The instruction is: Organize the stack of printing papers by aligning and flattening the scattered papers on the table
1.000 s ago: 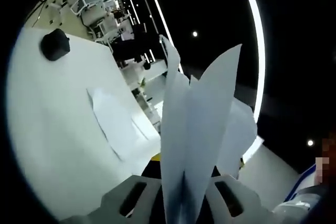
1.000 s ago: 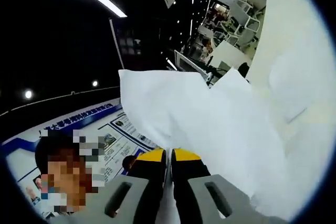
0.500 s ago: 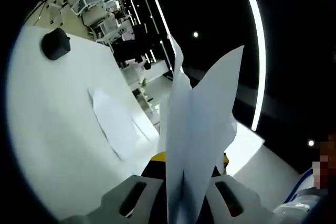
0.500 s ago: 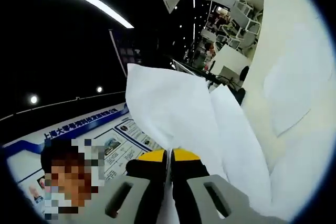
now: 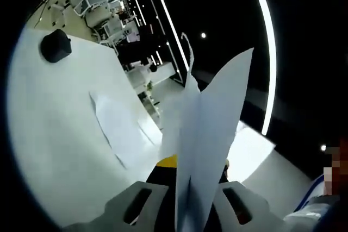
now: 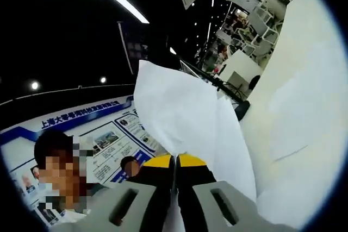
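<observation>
Papers (image 5: 204,150) hide left gripper (image 5: 187,210) tips — grip unseen.

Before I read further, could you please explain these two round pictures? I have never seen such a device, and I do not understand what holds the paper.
A person holds one two-jaw gripper in each hand; a fisheye camera rides on each and looks along its jaws. In the left gripper view, the left gripper is shut on the papers, which stand up from it. In the right gripper view, the right gripper is shut on the same papers. A single sheet lies flat on the white table, and a black round object sits near its far end.
</observation>
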`<state>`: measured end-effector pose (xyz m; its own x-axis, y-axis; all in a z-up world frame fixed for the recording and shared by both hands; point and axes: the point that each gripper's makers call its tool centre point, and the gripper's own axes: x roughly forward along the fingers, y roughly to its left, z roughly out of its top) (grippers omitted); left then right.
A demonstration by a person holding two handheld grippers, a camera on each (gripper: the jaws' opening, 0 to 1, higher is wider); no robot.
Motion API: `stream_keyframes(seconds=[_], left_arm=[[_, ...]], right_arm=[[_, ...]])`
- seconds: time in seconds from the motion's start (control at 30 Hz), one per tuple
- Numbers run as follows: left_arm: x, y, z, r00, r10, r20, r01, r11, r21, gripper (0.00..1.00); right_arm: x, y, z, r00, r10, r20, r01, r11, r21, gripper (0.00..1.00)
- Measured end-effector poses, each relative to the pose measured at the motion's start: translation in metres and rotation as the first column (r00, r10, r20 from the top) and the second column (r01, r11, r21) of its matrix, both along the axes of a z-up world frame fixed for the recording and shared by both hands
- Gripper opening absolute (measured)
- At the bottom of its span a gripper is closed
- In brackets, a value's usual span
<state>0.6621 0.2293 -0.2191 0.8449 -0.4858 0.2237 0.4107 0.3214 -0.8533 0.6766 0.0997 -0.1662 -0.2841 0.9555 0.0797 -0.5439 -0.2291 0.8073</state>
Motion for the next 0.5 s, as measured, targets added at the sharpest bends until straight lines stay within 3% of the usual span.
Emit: stream_keyframes(seconds=[0.2, 0.37, 0.5], left_arm=[[0.003, 0.002, 0.0, 1.0, 0.016, -0.009, -0.016, 1.0, 0.017, 0.06], [0.007, 0.0, 0.0, 1.0, 0.023, -0.013, -0.023, 0.999, 0.032, 0.06], [0.01, 0.001, 0.001, 1.0, 0.028, -0.011, -0.027, 0.999, 0.032, 0.06]], right_arm=[[0.01, 0.001, -0.005, 0.999, 0.021, 0.031, -0.021, 1.0, 0.011, 0.0], [0.021, -0.001, -0.002, 0.999, 0.045, 0.013, -0.045, 0.999, 0.019, 0.0], [0.015, -0.002, 0.0, 0.997, 0.067, 0.026, -0.068, 0.997, 0.027, 0.0]])
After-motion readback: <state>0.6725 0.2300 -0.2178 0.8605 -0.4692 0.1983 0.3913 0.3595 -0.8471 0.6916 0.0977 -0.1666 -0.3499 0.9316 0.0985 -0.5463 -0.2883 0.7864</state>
